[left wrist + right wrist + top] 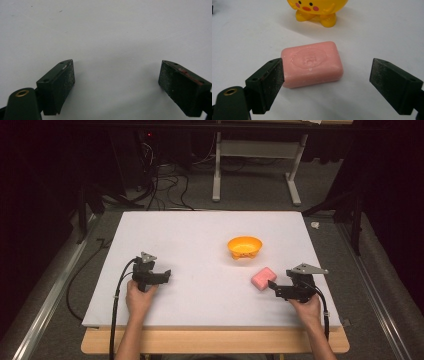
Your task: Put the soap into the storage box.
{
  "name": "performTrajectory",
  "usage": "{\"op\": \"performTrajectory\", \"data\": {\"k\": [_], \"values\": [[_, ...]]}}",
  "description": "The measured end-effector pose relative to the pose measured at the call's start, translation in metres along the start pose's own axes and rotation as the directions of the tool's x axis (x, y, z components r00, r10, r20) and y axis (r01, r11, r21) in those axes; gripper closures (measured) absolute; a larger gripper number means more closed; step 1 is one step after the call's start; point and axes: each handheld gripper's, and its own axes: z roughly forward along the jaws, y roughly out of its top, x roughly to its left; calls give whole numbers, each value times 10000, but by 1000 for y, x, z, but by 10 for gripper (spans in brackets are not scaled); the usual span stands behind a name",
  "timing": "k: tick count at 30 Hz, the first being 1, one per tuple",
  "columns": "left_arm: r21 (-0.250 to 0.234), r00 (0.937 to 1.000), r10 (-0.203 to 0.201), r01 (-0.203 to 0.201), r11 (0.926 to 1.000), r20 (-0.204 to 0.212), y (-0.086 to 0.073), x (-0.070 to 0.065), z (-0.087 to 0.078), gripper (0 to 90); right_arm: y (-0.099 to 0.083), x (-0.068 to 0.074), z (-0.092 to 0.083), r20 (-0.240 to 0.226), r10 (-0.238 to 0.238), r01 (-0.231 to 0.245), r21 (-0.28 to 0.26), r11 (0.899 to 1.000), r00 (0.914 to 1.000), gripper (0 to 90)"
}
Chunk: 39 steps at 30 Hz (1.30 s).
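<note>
A pink bar of soap (263, 278) (312, 63) lies flat on the white board (200, 235), right of centre. Just beyond it stands a yellow bowl (245, 247) (317, 10) with a chick's face and little feet. My right gripper (273, 287) (327, 77) is open at the soap's near side; its left jaw is against the soap's near corner and its right jaw stands well off to the side. My left gripper (167, 275) (117, 75) rests open on the left of the board, with bare white surface between its jaws.
The board lies on a wooden table (215, 342) whose front edge shows below it. Beyond the board are a dark floor with cables (160, 185) and a white table frame (255, 165). Metal rails (45, 295) run along both sides.
</note>
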Motion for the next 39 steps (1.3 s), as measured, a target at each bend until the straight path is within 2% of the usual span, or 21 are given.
{"op": "performTrajectory", "data": {"k": [9, 18, 32, 39], "values": [[0, 10000, 1, -1, 10000, 2, 0, 0, 0, 140, 7, 10, 10, -254, -386, 387, 2, 9993, 9989, 123], [-1, 10000, 1, -1, 10000, 1, 0, 0, 0, 141, 14, 16, 19, -305, -684, 686, 52, 9976, 9972, 122], [-4, 10000, 9, -9, 10000, -3, 0, 0, 0, 141, 19, 23, 38, -262, -1163, 1176, 567, 9914, 9929, 121], [-2, 10000, 7, -7, 10000, -2, 0, 0, 0, 141, 18, 22, 45, -67, -1335, 1337, 790, 9879, 9910, 120]]}}
